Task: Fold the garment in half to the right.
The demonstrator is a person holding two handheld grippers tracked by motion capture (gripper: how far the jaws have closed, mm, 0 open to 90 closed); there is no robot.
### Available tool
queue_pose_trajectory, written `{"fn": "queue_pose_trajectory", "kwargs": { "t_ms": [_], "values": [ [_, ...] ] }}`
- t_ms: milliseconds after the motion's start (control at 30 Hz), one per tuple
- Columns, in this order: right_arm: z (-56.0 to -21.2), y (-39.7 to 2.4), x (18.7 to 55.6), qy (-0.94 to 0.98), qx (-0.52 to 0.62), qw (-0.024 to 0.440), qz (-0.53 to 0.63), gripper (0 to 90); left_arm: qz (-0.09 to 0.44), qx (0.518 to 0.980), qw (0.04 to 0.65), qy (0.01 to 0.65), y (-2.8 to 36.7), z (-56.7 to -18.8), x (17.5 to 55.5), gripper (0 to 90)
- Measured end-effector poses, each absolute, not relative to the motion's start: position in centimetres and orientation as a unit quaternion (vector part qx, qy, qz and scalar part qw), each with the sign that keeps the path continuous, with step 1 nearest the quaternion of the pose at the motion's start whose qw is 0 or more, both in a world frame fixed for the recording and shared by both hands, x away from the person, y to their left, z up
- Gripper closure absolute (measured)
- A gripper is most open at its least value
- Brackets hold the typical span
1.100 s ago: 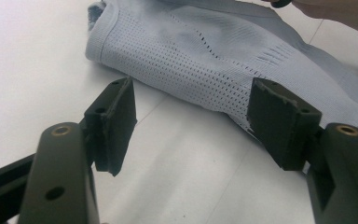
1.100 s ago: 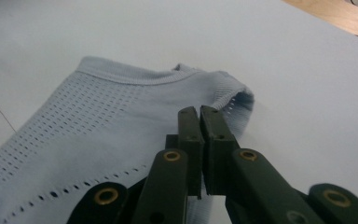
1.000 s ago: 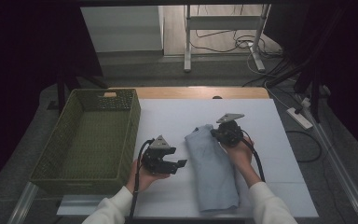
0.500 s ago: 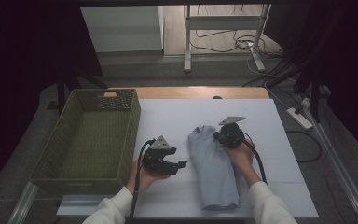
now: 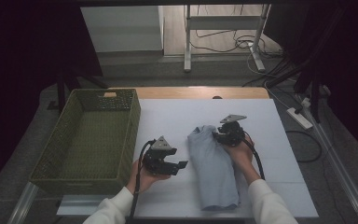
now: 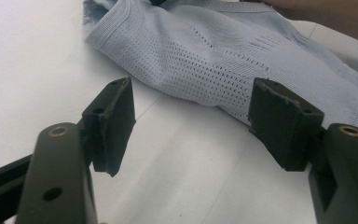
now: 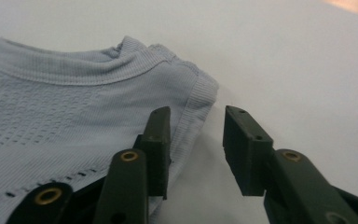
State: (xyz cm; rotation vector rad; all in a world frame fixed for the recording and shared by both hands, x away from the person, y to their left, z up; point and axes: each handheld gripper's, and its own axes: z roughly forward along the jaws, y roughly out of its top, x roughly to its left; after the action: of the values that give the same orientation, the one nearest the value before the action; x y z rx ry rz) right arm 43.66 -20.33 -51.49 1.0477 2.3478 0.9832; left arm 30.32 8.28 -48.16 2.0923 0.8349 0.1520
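Note:
A light blue knit garment [image 5: 214, 163] lies folded lengthwise on the white table [image 5: 177, 116]. My right gripper [image 5: 216, 136] sits low at its far right corner. Its jaws have just been opening and now stand apart, open. In the right gripper view [image 7: 196, 140] the ribbed hem corner of the garment [image 7: 74, 107] lies slack between and under them, unpressed. My left gripper [image 5: 182, 165] rests just left of the garment, pointing at it. In the left gripper view [image 6: 193, 116] the jaws stand open with bare table between them, and the garment [image 6: 214, 60] lies just beyond the pads.
A green woven basket [image 5: 131, 135] stands on the table's left side, close to my left hand. A wooden strip edges the table's far side [image 5: 200, 92]. Beyond it are a metal stand and cables on the floor.
My right gripper has sunk a little toward the table and its jaws have parted, letting go of the garment's far corner, which now lies slack. The left gripper has not moved.

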Motion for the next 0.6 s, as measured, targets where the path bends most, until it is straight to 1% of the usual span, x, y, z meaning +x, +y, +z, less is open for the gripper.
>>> {"fn": "queue_pose_trajectory", "kwargs": {
  "t_ms": [67, 100, 133, 200, 233, 267, 500, 600],
  "values": [
    [-51.8, -20.3, 44.0, 0.838, 0.379, 0.185, 0.345, 61.1, 0.061, 0.838, 0.427, 0.334, 8.3, -48.2, 30.3, 32.1],
    [-51.9, -20.2, 44.2, 0.839, 0.382, 0.180, 0.343, 64.0, 0.061, 0.838, 0.427, 0.334, 8.3, -48.2, 30.3, 32.1],
    [-52.1, -20.3, 44.3, 0.838, 0.382, 0.170, 0.351, 70.5, 0.061, 0.838, 0.427, 0.334, 8.3, -48.2, 30.3, 32.0],
    [-52.1, -20.3, 44.4, 0.838, 0.379, 0.160, 0.358, 79.9, 0.061, 0.838, 0.427, 0.334, 8.3, -48.2, 30.4, 32.1],
    [-52.1, -20.2, 44.3, 0.841, 0.373, 0.159, 0.358, 84.0, 0.061, 0.838, 0.427, 0.335, 8.3, -48.2, 30.4, 32.1],
    [-52.0, -20.1, 44.2, 0.844, 0.367, 0.160, 0.359, 85.5, 0.061, 0.838, 0.427, 0.335, 8.3, -48.2, 30.4, 32.0],
    [-50.5, -19.0, 43.3, 0.846, 0.305, 0.199, 0.390, 87.4, 0.062, 0.837, 0.428, 0.335, 8.4, -48.1, 30.4, 32.0],
    [-50.0, -18.4, 43.2, 0.847, 0.290, 0.198, 0.399, 87.4, 0.062, 0.837, 0.428, 0.335, 8.5, -48.1, 30.4, 31.8]
  ]
}}
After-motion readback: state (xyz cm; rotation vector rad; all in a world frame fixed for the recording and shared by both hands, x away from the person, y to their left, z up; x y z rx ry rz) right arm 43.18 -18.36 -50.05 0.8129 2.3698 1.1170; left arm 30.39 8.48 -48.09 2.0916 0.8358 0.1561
